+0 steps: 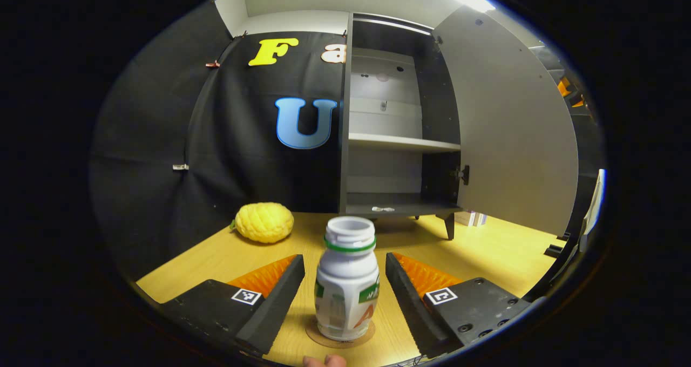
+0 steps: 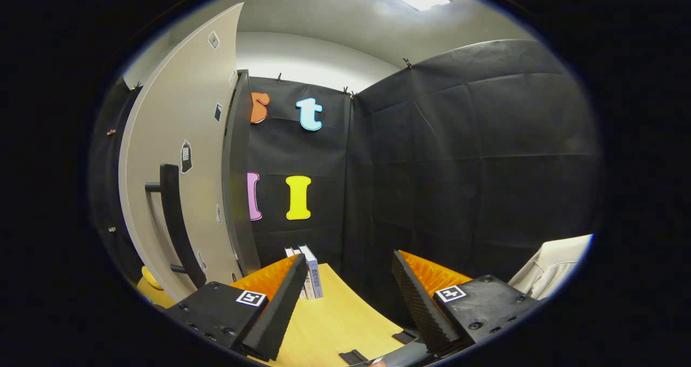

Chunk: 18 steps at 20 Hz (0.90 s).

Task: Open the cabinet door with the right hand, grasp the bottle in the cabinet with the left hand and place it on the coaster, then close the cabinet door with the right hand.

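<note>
A white bottle [image 1: 347, 286] with a green ring under its open neck stands upright on a round coaster [image 1: 341, 340] on the wooden table. My left gripper [image 1: 345, 289] is open, one finger on each side of the bottle with a gap to both. Behind it the cabinet [image 1: 399, 140] stands with its door [image 1: 513, 129] swung wide to the right; its shelves look bare apart from a small white scrap. In the right gripper view the door [image 2: 178, 156] and its dark bar handle [image 2: 175, 221] are at the left. My right gripper [image 2: 348, 291] is open and holds nothing.
A yellow bumpy fruit [image 1: 264, 222] lies on the table [image 1: 486, 248] left of the cabinet. Some small books [image 2: 310, 278] stand near the cabinet's far side. A pale chair back [image 2: 556, 264] sits at the right edge. A fingertip [image 1: 324, 361] shows at the bottom.
</note>
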Available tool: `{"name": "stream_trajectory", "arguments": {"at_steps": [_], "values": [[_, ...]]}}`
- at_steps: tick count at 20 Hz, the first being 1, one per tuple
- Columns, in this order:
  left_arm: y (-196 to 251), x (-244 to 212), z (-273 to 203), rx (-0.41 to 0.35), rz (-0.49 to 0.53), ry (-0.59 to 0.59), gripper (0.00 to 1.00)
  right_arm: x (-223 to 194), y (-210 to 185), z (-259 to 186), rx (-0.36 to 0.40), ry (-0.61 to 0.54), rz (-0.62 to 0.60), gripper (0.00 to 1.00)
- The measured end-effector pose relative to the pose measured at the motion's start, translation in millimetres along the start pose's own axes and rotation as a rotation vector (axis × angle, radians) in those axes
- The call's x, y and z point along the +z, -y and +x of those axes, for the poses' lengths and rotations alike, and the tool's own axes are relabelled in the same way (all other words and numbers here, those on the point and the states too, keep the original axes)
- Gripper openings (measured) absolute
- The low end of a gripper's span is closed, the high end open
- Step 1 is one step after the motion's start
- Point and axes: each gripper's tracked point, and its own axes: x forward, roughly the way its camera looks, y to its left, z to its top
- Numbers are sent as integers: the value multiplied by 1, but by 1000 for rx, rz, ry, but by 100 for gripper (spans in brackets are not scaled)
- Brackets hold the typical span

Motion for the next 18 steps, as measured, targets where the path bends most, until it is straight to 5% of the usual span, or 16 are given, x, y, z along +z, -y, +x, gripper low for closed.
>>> {"name": "stream_trajectory", "arguments": {"at_steps": [6,18], "values": [[9,75,-7,58,10,5,95,-13,0,12,16,-34,-28,98],[51,217,-21,122,-13,28,94,4,-69,14,256,-36,59,99]]}}
